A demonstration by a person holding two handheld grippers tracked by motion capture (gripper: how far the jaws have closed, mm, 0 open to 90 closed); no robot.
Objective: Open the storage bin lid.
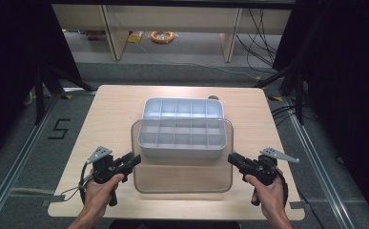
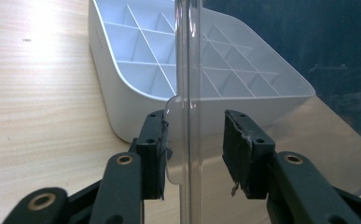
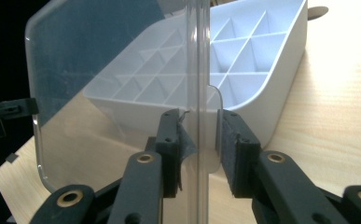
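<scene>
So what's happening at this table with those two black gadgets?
A person holds a gripper in each hand and is handling a clear plastic lid over a white divided tray on the wooden table. The left gripper has the lid's left edge between its fingers, the right gripper the right edge. The lid hangs over the tray's near side, not yet seated on it.
</scene>
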